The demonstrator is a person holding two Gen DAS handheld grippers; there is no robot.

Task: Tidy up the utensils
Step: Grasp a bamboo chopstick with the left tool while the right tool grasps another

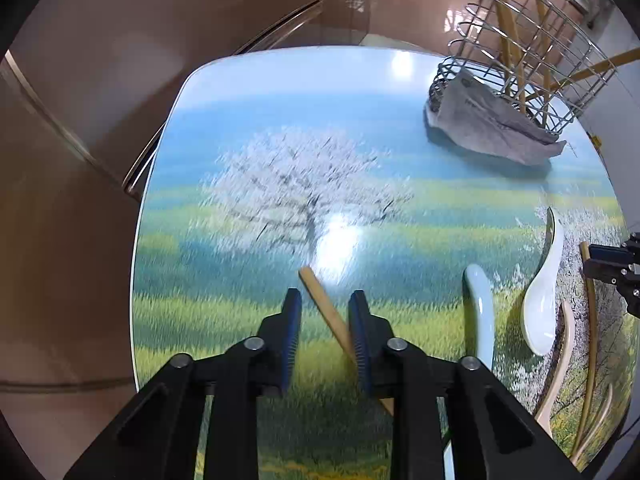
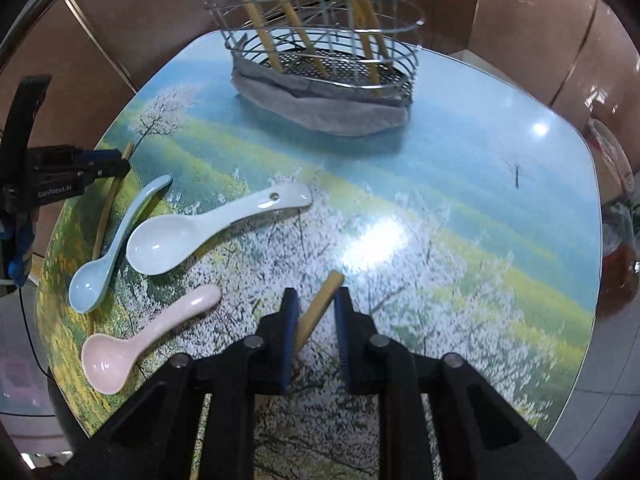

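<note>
In the wire mesh utensil basket (image 2: 320,40) several bamboo chopsticks already stand; three ceramic spoons (image 2: 176,236) remain on the surface (image 2: 460,200). Left hand-held gripper (image 1: 325,304) and right hand-held gripper (image 2: 313,300) each sit narrowed around one bamboo chopstick (image 2: 318,312); firm clamping unclear.

Both tools point steeply down — the left tool (image 1: 325,300) and right tool (image 2: 315,300) each have jaws narrowed around a thin stick.

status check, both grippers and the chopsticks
Left gripper jaws around a chopstick, right gripper likewise. Wire holder ahead. Three spoons aside, path clear.
</note>
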